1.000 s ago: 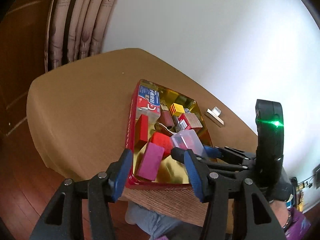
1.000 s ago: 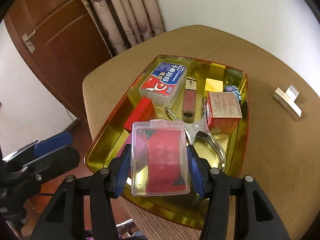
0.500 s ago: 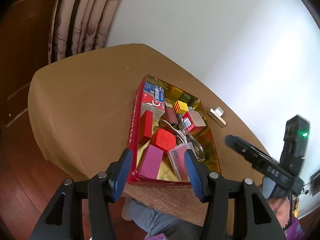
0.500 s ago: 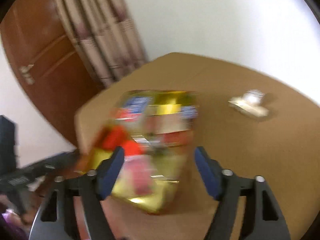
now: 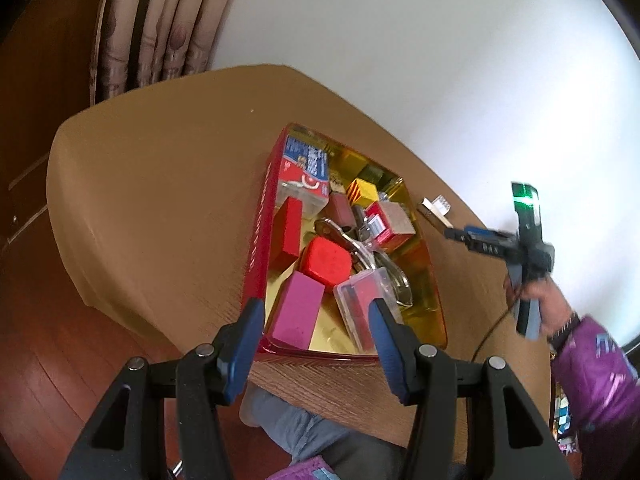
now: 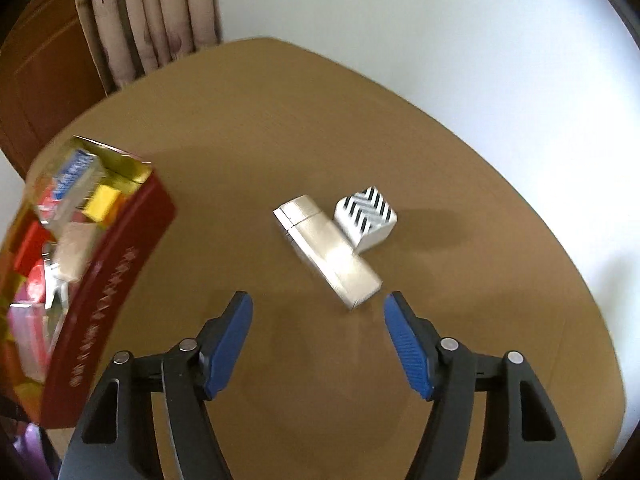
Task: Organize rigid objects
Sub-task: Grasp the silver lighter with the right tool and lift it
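On the brown desk [image 6: 280, 128], the right claw [image 6: 318, 316] is seen empty, its blue pads apart and drawing together, with only bare desk between them. Just beyond its tips, slightly right of centre, a pale gold oblong case [image 6: 326, 250] is laid diagonally; its near corner is almost in line with the right pad, but it is not touched. Against the far right side of the case, a small black-and-white striped cube [image 6: 366, 216] is set, touching or nearly touching it. Well to the left, the red-sided tray [image 6: 108, 280] with a gold lining is cut off by the edge of the right wrist view and blurred, so its contents are hard to make out there. In the left wrist view, the left claw [image 5: 316, 334] is held with its pads apart over the near end of the tray, nothing being clamped. Between the pads, lower in the tray, a magenta block [image 5: 298, 312] and a clear lidded box [image 5: 362, 304] with red contents are seen; whether either is touched cannot be told. Farther in, a red cube [image 5: 326, 260], a metal utensil partly hidden under other items, a red carton [image 5: 390, 224], a yellow box [image 5: 362, 190] and a blue-and-red labelled box [image 5: 306, 172] are crowded together. At the right, the right claw is carried by a hand [image 5: 550, 304] in a purple sleeve [image 5: 596, 372].
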